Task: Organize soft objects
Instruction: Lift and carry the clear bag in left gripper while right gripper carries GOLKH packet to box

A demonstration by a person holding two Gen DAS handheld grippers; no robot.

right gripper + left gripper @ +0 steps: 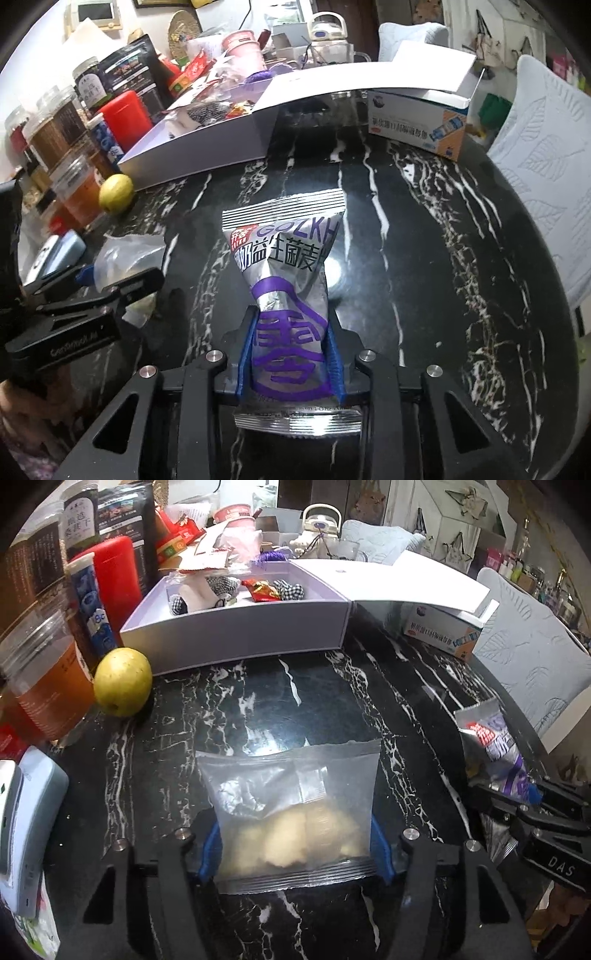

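Observation:
My left gripper (295, 845) is shut on a clear plastic bag (291, 808) with pale yellow pieces inside, held just above the black marble table (258, 701). My right gripper (291, 354) is shut on a silver and purple snack packet (288, 266), squeezing its middle. The packet also shows at the right of the left wrist view (491, 749), the clear bag at the left of the right wrist view (129, 254). An open white box (236, 635) with soft checkered items and a red wrapper stands ahead, its lid (406, 583) leaning to the right.
A yellow-green fruit (123, 681) lies by the box's front left corner. Jars (44, 679), a red container (116, 576) and dark packages crowd the left edge. A medicine carton (417, 122) sits under the lid. A white padded chair (546, 166) stands at right.

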